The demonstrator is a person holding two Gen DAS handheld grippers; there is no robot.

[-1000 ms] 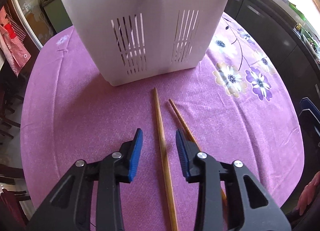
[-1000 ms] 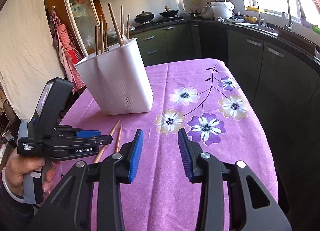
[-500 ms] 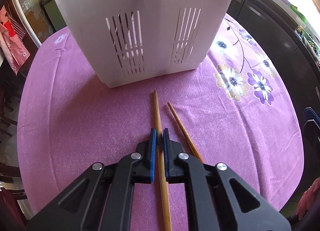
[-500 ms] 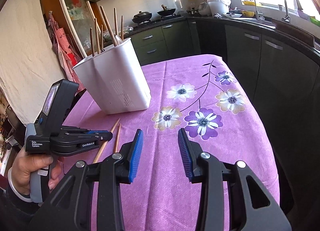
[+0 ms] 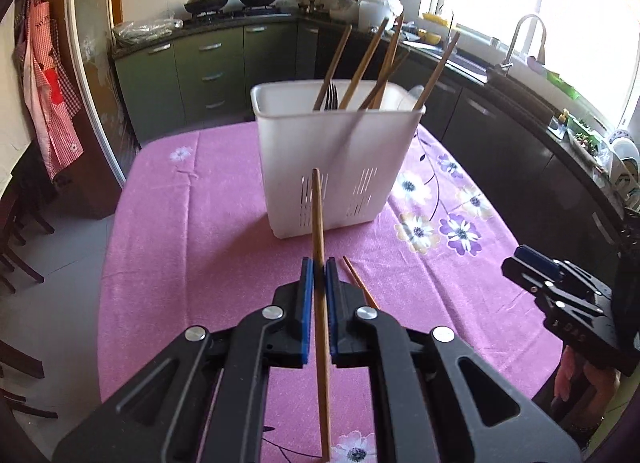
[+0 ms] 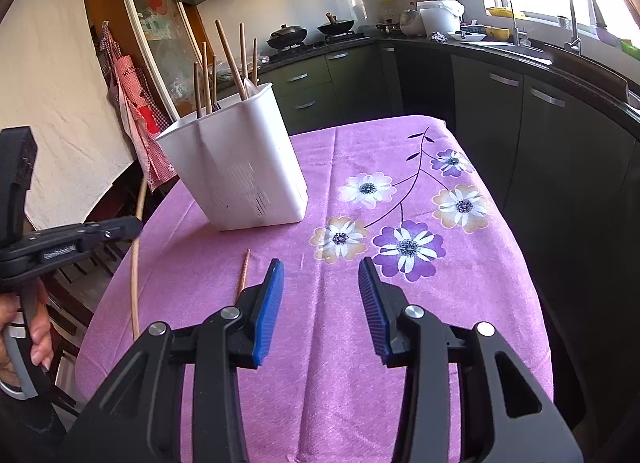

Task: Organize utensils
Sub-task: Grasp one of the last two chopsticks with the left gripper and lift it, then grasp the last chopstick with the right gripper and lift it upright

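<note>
Purple tablecloth (image 5: 208,223): left tool (image 5: 314,275) clamps a chopstick (image 5: 318,223) (lifted); right tool (image 6: 320,295) gapes.

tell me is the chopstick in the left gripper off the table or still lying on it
Off the table. The left gripper is shut on the chopstick, which hangs in air in the right wrist view.

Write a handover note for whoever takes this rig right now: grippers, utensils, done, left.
Left gripper: shut on one chopstick, lifted off the purple tablecloth.
Right gripper: open, empty, above the cloth.
White utensil holder: upright on the table, already holding several chopsticks and a fork.
Left to do: drop the held chopstick into the holder, then the second chopstick lying on the cloth.
</note>
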